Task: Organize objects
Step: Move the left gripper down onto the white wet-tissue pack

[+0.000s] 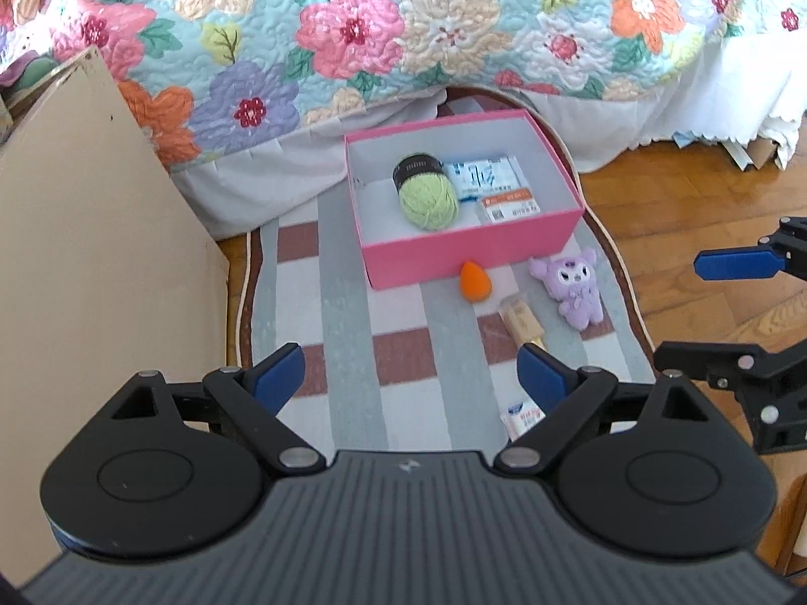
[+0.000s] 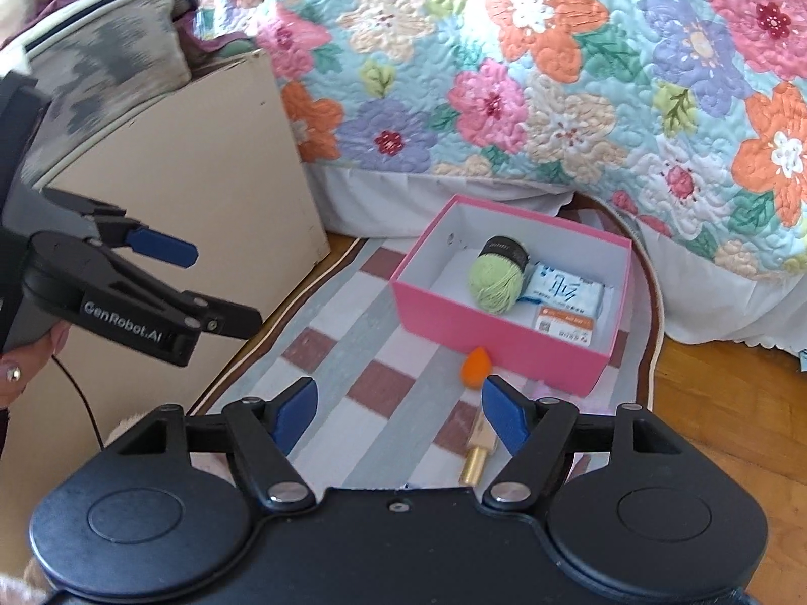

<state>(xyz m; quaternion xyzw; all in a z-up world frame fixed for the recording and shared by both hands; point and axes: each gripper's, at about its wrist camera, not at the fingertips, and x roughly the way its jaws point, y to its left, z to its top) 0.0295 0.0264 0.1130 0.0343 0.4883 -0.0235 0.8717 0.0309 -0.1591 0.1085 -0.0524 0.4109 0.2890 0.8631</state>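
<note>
A pink box (image 1: pixel 474 247) (image 2: pixel 504 348) stands on a striped rug (image 1: pixel 353 327) (image 2: pixel 363 353). In it lie a green yarn ball (image 1: pixel 428 199) (image 2: pixel 494 282) against a black cylinder, and white packets (image 1: pixel 484 176) (image 2: pixel 565 292). In front of the box lie an orange teardrop sponge (image 1: pixel 474 280) (image 2: pixel 476 365), a purple plush toy (image 1: pixel 575 285), a beige and gold tube (image 1: pixel 522 322) (image 2: pixel 479 448) and a small sachet (image 1: pixel 522 418). My left gripper (image 1: pixel 411 378) is open and empty above the rug. My right gripper (image 2: pixel 398 413) is open and empty above the tube.
A bed with a floral quilt (image 1: pixel 403 25) (image 2: pixel 555 75) rises behind the box. A beige cabinet side (image 1: pixel 91 252) (image 2: pixel 202 176) stands at the left. Wooden floor (image 1: pixel 706 201) (image 2: pixel 731 403) lies to the right of the rug.
</note>
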